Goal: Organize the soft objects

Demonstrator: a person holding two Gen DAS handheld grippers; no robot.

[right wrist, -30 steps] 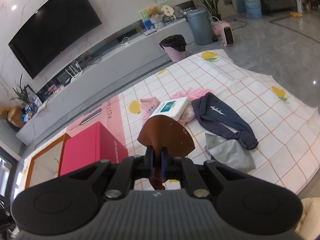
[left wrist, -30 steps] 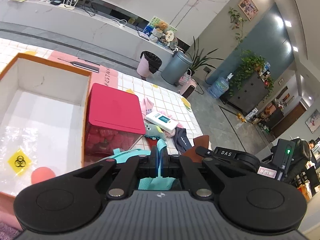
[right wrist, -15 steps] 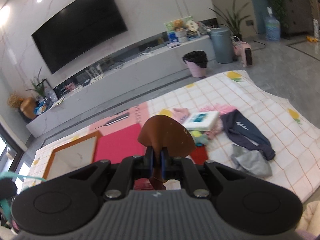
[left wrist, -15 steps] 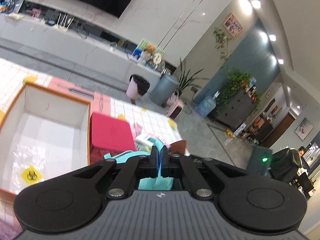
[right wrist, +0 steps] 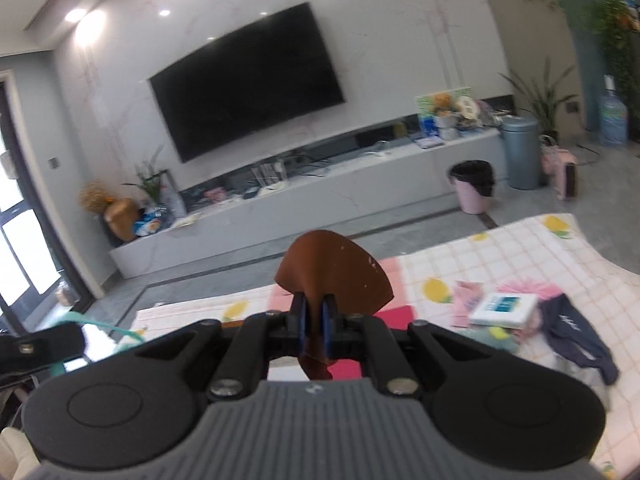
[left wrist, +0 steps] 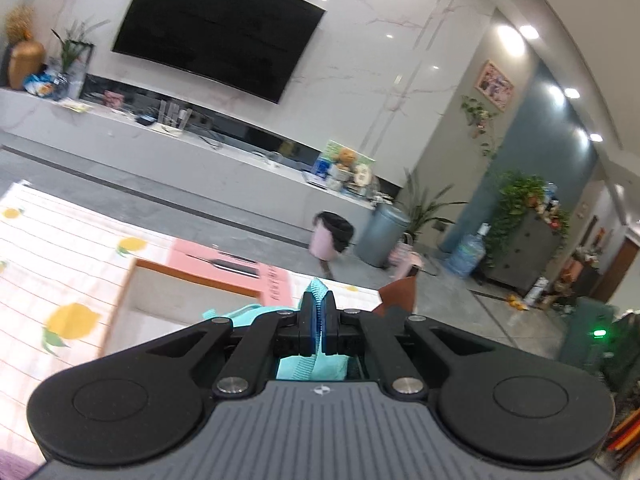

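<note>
My left gripper point(left wrist: 319, 307) is shut on a teal knitted cloth point(left wrist: 318, 295), whose folds hang below the jaws; it is held up over the checked mat. My right gripper point(right wrist: 313, 307) is shut on a brown leathery piece point(right wrist: 332, 272) that fans out above the fingertips. That brown piece point(left wrist: 400, 294) shows at the right of the left wrist view. The left gripper's finger and a teal strand point(right wrist: 108, 326) show at the left edge of the right wrist view. A dark navy garment point(right wrist: 576, 340), a pink fluffy item point(right wrist: 528, 289) and a pink cloth point(right wrist: 466, 298) lie on the mat.
An open white box with an orange rim point(left wrist: 160, 280) lies below the left gripper. A red box point(right wrist: 394, 315) and a white-and-blue book point(right wrist: 504, 308) lie on the lemon-print mat point(right wrist: 560, 256). A pink bin point(right wrist: 474, 190), grey bin point(right wrist: 520, 152) and TV bench point(right wrist: 320, 200) stand behind.
Both grippers have risen and tilted upward, each keeping its hold; the views now show the TV wall, and the box and mat items have slid to the bottom of the frames.
</note>
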